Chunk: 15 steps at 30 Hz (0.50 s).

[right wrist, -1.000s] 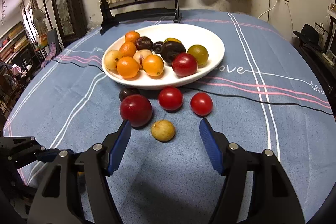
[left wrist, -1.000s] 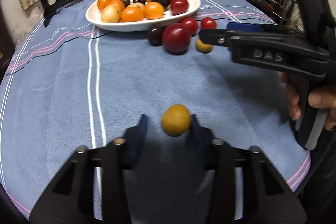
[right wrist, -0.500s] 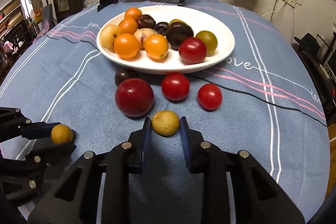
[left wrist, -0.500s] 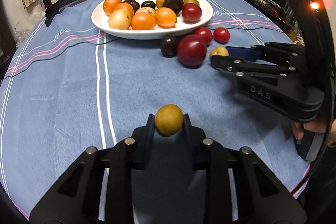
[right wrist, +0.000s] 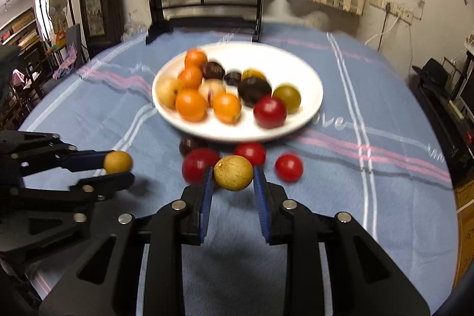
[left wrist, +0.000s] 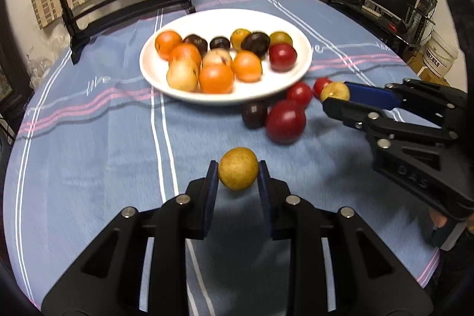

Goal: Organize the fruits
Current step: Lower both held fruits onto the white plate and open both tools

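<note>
Fruits sit mostly on the white plate (left wrist: 299,70) or loose beside it on the worktop (left wrist: 89,138), while each gripper, left (left wrist: 238,176) and right (right wrist: 232,176), pinches one round yellow fruit that could squirt free, and motion blur hides their skins.

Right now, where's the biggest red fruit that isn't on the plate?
The big red fruit sits on the blue tablecloth just in front of the white plate, touching a dark plum on its left, with two small red tomatoes behind it.
</note>
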{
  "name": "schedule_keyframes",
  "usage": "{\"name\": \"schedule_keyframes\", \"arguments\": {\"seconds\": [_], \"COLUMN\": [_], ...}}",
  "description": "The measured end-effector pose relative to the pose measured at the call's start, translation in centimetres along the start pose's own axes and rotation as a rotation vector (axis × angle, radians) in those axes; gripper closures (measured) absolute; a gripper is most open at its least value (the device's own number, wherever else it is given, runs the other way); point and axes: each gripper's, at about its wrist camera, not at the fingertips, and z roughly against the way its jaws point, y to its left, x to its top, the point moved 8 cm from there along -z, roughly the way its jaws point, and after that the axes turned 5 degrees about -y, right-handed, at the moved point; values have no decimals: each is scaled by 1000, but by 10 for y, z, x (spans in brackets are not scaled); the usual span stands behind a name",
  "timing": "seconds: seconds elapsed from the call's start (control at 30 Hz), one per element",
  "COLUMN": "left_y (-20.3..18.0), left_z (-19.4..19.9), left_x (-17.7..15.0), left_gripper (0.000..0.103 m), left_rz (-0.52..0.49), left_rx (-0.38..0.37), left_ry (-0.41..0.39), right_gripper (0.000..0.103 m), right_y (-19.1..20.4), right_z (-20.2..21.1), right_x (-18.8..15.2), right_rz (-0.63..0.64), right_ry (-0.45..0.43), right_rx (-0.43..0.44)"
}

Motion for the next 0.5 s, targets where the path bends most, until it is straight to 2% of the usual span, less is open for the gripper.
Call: {"name": "schedule_keyframes", "arguments": {"seconds": [0.23,0.4,0.5], "left_y": [11,38,47], "left_z": [-7,-27,-50], "left_x": [52,97,106], "left_gripper": [76,76,76], "left_rz": [58,135,142], "left_rx": [-6,52,89], "left_ry": [-55,-86,-66], "right_gripper": [75,75,75], "right_y": [-8,-22,-24], "right_z": [-1,-12,-34], "right_x": [48,79,78], "right_rz": [2,-57,-115], "right_ry": [-62,-106,-104], "right_rx": [-19,-32,3]}}
